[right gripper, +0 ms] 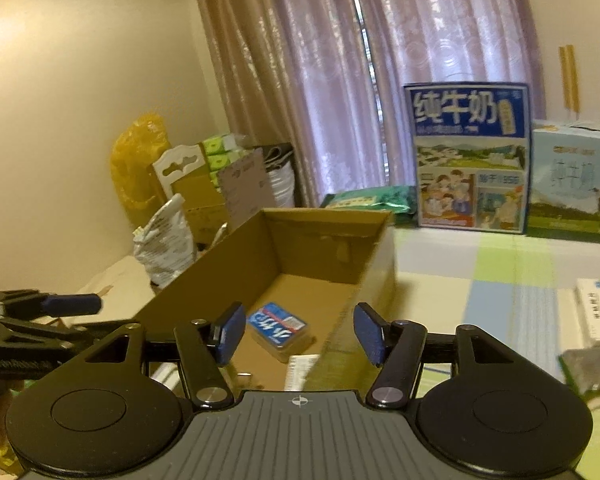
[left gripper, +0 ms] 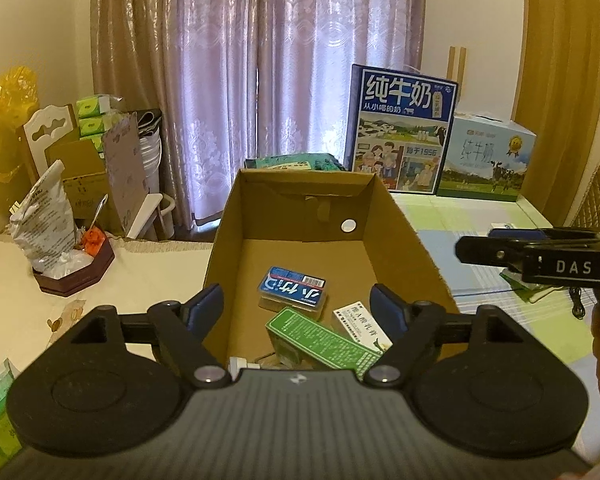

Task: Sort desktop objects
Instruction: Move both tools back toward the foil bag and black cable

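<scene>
An open cardboard box [left gripper: 400, 232] stands on the table in front of both grippers. On its floor lie a blue plastic case [left gripper: 292, 292], a green carton [left gripper: 328, 344] and a white carton [left gripper: 360, 322]. My left gripper [left gripper: 296, 306] is open and empty, hovering over the box's near end just above these items. My right gripper [right gripper: 300, 332] is also open and empty, above the box's near right wall [right gripper: 364, 300], with the blue case [right gripper: 278, 328] seen between its fingers. The right gripper [left gripper: 484, 242] shows side-on to the right of the box.
Two milk cartons [left gripper: 400, 132] [left gripper: 484, 160] and a green packet [left gripper: 296, 162] stand behind the box. A snack bag [left gripper: 44, 220] in a brown tray [left gripper: 76, 276] sits left. Right of the box lie a white medicine box [right gripper: 598, 312] and a grey packet [right gripper: 588, 372].
</scene>
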`<state>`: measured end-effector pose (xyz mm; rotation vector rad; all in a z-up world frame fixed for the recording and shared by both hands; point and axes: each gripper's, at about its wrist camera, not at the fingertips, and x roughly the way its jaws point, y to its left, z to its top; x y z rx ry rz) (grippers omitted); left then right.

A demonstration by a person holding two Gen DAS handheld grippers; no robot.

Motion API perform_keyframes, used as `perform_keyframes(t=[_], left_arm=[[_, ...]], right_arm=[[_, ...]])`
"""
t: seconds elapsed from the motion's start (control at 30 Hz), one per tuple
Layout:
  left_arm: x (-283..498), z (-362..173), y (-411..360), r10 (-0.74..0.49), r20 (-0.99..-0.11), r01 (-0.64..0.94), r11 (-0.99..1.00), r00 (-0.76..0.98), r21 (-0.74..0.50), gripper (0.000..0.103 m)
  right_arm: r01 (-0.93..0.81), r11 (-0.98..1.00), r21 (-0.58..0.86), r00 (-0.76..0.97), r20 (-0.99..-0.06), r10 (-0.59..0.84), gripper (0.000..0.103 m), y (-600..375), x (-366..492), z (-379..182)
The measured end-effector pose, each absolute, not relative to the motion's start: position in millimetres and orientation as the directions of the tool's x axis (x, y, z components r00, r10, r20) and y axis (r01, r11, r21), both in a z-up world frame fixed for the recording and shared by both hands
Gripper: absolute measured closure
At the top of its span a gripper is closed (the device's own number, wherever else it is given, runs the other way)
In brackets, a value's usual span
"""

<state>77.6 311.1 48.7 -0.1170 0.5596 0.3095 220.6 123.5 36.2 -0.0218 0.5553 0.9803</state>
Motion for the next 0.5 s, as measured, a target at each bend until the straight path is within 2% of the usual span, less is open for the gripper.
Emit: perform_keyframes(t=[0.3,0.5], left_arm=[[85,62,292,0.228,-0.514,-0.279,0.960,0.827,-0.023,0.023],[97,73,268,0.184,-0.480,-0.228,0.973,0.858,-0.035,0.018]], right_arm=[[-0.724,0.663,0.189,0.535,-0.452,0.713,0.032,68,237,40],[-0.677,0.720,0.154,0.598,-0.455,0.660,0.017,19,243,42]])
